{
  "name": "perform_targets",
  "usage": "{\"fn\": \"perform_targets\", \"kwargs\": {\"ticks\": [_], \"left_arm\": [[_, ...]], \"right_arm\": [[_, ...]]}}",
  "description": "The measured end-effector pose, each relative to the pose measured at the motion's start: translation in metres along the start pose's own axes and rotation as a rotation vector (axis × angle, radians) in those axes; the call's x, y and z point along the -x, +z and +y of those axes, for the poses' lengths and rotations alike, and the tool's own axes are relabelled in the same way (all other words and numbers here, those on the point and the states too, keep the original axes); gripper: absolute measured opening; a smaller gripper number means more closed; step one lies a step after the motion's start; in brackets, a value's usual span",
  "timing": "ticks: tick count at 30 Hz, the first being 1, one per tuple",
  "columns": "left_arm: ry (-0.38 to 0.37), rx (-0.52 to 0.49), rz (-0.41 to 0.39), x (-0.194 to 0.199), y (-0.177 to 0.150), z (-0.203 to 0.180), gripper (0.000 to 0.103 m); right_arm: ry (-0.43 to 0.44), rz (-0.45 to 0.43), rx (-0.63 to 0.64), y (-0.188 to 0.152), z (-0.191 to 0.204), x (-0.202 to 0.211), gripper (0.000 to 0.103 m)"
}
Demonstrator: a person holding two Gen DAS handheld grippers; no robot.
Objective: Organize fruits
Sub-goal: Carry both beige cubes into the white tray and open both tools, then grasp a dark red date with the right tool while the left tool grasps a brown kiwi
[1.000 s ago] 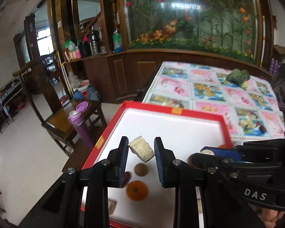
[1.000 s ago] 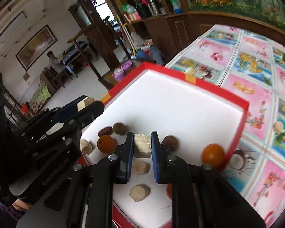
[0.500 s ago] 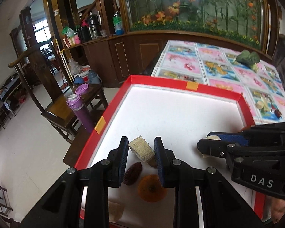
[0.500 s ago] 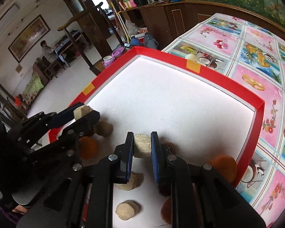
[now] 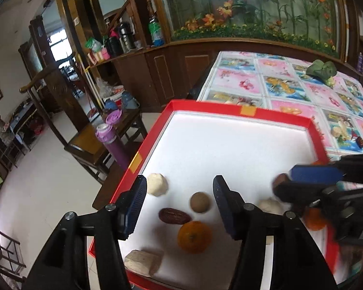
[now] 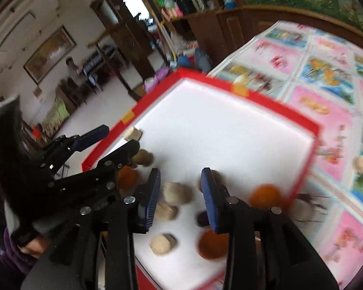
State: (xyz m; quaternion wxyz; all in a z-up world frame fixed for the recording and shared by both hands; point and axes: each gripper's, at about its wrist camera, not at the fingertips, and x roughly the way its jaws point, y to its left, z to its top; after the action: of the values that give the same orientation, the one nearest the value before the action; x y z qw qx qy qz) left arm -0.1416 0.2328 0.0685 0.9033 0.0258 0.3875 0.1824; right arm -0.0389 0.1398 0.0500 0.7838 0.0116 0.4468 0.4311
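Both grippers hang over the red tray [image 5: 155,130] with fingers spread wide and empty. The left gripper [image 5: 179,203] frames a brown ball [image 5: 200,202]; the right gripper [image 6: 181,193] frames a pale lump [image 6: 176,192].

Daylight fills the room, coming from a window [image 5: 58,48] at the far left, which burns out to plain white. The white floor of the red tray [image 5: 230,145] glares, brightest along its far edge, and the fruit on it casts only faint, soft shadows. The left wrist view is fairly sharp, though the right gripper [image 5: 309,181] smears at its right side. The right wrist view is blurred throughout, worst over the patterned tablecloth [image 6: 326,111]. Both views bow outward and darken to black in the corners.
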Motion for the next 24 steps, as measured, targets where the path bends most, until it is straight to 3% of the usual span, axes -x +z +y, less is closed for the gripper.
{"fn": "perform_targets", "kwargs": {"ticks": [4,9,13,17,24], "left_arm": [[-0.047,-0.045,-0.041,0.017,0.010,-0.025,0.065],[-0.153,-0.123,-0.075,0.031,0.022,-0.073,0.069],[-0.206,-0.191,-0.089,0.030,0.037,-0.120,0.070],[-0.255,-0.241,-0.072,0.016,0.054,-0.160,0.070],[-0.265,-0.227,0.008,-0.007,0.068,-0.183,0.070]], "right_arm": [[-0.060,-0.077,-0.037,-0.017,-0.041,0.053,0.040],[-0.278,-0.120,-0.145,-0.048,-0.118,0.110,0.040],[-0.433,-0.113,-0.210,-0.054,-0.166,0.128,0.040],[-0.461,-0.102,-0.235,-0.049,-0.188,0.123,0.040],[-0.499,-0.057,-0.228,-0.045,-0.199,0.103,0.035]]}}
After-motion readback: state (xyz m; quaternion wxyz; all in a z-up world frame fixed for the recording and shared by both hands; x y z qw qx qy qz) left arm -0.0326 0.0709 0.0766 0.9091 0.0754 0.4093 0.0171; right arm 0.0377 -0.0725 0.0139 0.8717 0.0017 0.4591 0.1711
